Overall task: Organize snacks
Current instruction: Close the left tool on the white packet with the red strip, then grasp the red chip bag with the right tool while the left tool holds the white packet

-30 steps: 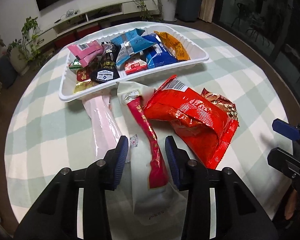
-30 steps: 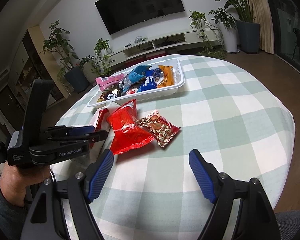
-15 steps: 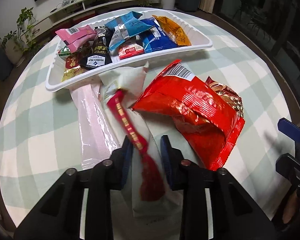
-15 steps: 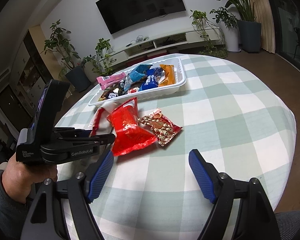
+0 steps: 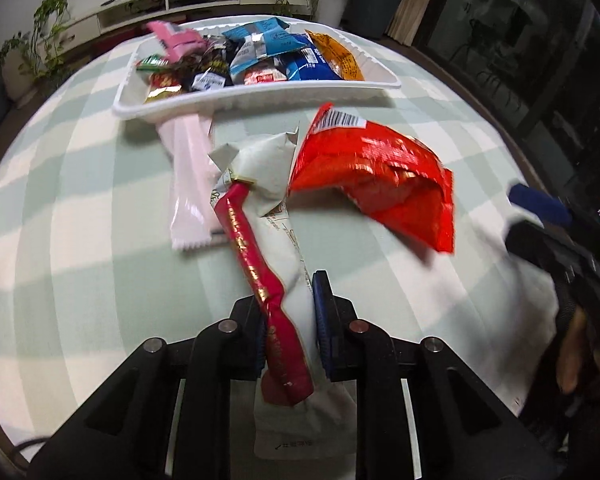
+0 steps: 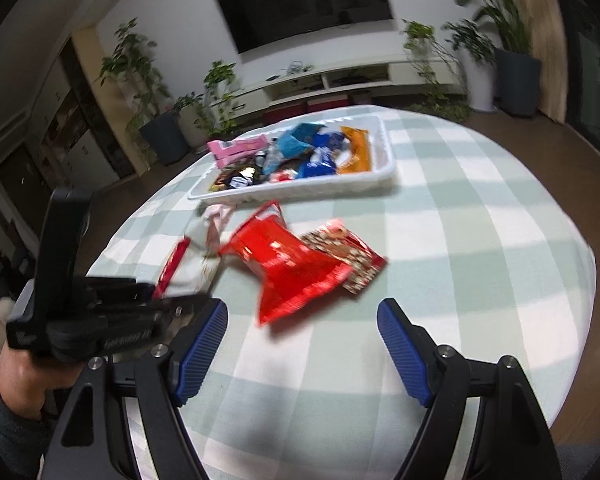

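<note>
Snack packet (image 5: 274, 240), white with a red stripe, was gripped in the left tool (image 5: 290, 320); right tool (image 6: 300, 344) gaped empty above the bench (image 6: 460, 280).

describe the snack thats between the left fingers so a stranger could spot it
Start at the white tray on the checked table. Just in front lie three loose packs; the left gripper is shut on the middle one, the long white packet, the only one with a red-and-gold strip.
</note>
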The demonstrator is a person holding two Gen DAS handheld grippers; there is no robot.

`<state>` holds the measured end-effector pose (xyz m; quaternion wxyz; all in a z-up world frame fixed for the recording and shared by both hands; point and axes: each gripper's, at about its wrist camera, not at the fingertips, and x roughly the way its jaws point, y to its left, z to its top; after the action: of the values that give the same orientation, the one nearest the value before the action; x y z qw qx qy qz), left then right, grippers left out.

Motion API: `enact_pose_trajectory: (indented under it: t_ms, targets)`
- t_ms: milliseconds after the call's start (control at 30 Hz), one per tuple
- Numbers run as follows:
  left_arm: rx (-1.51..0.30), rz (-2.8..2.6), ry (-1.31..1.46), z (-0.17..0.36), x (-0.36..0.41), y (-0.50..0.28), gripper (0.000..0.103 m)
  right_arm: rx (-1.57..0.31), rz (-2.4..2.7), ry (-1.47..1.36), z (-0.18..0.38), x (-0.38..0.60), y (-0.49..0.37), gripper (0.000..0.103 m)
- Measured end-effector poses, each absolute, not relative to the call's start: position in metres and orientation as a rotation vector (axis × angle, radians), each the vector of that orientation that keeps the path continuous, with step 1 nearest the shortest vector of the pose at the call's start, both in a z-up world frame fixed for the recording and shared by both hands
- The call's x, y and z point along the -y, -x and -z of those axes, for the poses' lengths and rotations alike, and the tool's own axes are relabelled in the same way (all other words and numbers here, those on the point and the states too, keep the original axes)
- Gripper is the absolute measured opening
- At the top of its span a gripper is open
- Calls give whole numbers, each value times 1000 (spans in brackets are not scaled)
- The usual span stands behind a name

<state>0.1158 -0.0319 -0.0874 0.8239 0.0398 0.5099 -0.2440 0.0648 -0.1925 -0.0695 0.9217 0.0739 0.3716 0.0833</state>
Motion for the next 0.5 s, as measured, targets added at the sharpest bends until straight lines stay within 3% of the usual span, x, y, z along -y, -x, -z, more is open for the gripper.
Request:
enact_pose_trajectory:
  t_ms: [333, 500]
  targets:
    - [-1084, 561, 60, 89, -3, -83, 18, -891, -357, 309, 68, 133, -130, 81]
    - [-1073, 562, 81, 89, -10, -79, 18, -1037, -403, 408, 93, 123, -153, 72]
